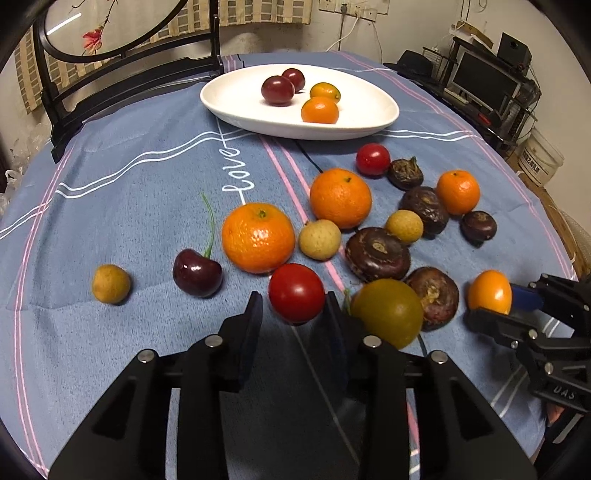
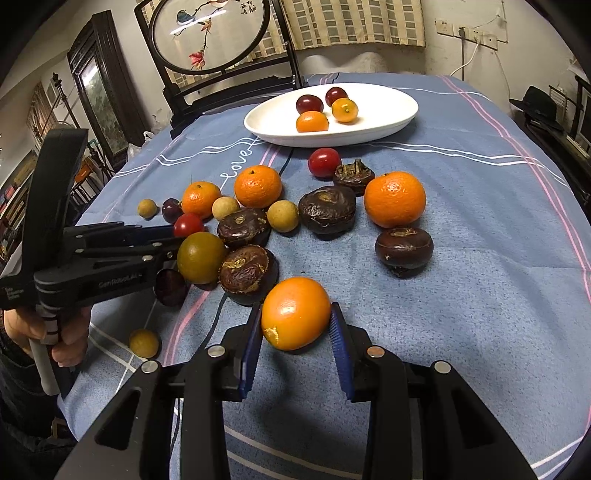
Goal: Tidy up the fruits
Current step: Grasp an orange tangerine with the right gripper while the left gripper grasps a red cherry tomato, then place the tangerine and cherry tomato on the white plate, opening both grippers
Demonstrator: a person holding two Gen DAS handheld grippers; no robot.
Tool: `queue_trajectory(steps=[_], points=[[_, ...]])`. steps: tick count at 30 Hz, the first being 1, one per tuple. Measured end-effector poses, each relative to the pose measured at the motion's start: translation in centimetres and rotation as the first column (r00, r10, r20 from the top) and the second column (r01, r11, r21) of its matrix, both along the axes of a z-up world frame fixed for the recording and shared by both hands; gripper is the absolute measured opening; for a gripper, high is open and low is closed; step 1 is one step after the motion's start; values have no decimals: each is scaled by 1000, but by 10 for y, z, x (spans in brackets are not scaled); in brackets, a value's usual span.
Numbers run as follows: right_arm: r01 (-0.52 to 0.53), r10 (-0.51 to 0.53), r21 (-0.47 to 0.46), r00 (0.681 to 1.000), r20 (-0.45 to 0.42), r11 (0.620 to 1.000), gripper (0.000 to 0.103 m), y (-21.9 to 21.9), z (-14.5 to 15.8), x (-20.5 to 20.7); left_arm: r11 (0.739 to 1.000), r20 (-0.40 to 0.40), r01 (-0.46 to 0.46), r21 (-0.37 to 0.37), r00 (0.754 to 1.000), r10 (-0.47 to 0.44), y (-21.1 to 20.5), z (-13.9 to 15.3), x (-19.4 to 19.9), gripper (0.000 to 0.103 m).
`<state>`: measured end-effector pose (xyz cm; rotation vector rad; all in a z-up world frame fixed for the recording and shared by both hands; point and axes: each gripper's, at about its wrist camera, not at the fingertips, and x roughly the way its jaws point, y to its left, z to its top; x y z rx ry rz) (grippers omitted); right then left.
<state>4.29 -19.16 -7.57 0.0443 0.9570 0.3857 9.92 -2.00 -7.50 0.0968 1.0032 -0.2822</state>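
Observation:
My left gripper is shut on a red cherry tomato, just above the blue cloth. It also shows in the right wrist view at the left, with the tomato between its fingers. My right gripper is shut on an orange kumquat; in the left wrist view it holds the kumquat at the right. A white plate at the far side holds two dark red fruits and two kumquats. Mandarins, water chestnuts, longans and a cherry lie scattered on the cloth.
A greenish round fruit sits right beside my left gripper's right finger. A black-framed round screen stands at the table's far left. A black cable runs across the cloth. A desk with a monitor stands off the right edge.

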Motion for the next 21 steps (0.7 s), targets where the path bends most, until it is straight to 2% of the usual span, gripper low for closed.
queue_trajectory(steps=[4, 7, 14, 17, 21], points=[[-7, 7, -2, 1000, -2, 1000, 36, 2, 0, 2, 1000, 26, 16, 15, 1000, -16, -3, -1, 0, 28], [-7, 7, -3, 1000, 4, 1000, 36, 1, 2, 2, 1000, 12, 18, 1, 1000, -18, -1, 2, -3, 28], [-18, 18, 8, 997, 73, 1000, 36, 1, 32, 13, 996, 84, 73, -45, 994, -69, -3, 40, -16, 28], [-17, 16, 8, 992, 124, 1000, 36, 7, 52, 32, 994, 106, 71, -84, 992, -62, -5, 56, -1, 28], [-4, 3, 6, 984, 180, 1000, 36, 21, 79, 75, 996, 133, 10, -85, 991, 1, -13, 75, 41, 28]])
